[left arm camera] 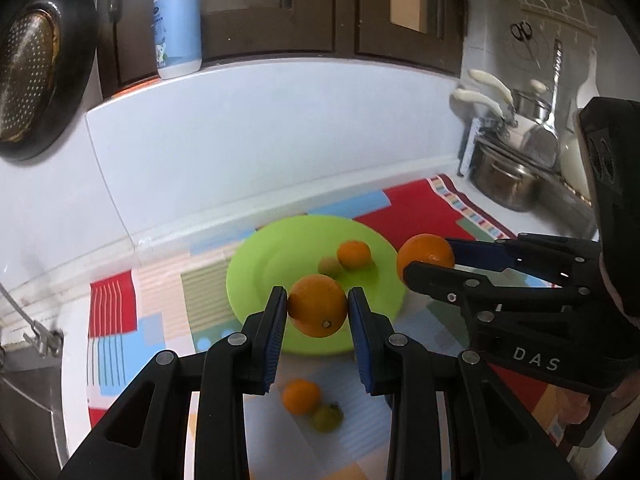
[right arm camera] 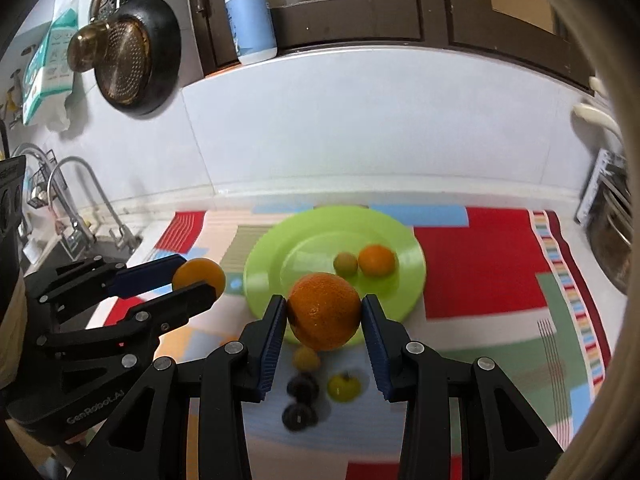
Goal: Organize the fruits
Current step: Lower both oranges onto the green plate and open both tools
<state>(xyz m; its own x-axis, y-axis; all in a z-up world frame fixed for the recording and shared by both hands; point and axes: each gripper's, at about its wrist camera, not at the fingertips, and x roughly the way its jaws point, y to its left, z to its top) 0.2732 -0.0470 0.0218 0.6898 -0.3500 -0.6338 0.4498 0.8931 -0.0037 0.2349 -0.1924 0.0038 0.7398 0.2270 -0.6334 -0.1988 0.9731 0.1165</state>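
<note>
My left gripper [left arm camera: 317,306] is shut on an orange [left arm camera: 317,305] and holds it above the near edge of the green plate [left arm camera: 260,276]. My right gripper [right arm camera: 324,312] is shut on a larger orange [right arm camera: 324,311], also above the plate's [right arm camera: 272,264] near edge. The right gripper with its orange [left arm camera: 425,259] shows at the right of the left wrist view; the left gripper with its orange [right arm camera: 199,275] shows at the left of the right wrist view. On the plate lie a small orange [left arm camera: 353,254] and a small greenish fruit [left arm camera: 329,266].
On the patterned mat [right arm camera: 480,280] in front of the plate lie a small orange [left arm camera: 301,396], a yellow-green fruit [right arm camera: 344,387], a small yellow fruit [right arm camera: 306,359] and two dark fruits [right arm camera: 302,400]. Pots [left arm camera: 504,184] stand right, a sink tap [right arm camera: 80,200] left, a bottle [right arm camera: 251,24] behind.
</note>
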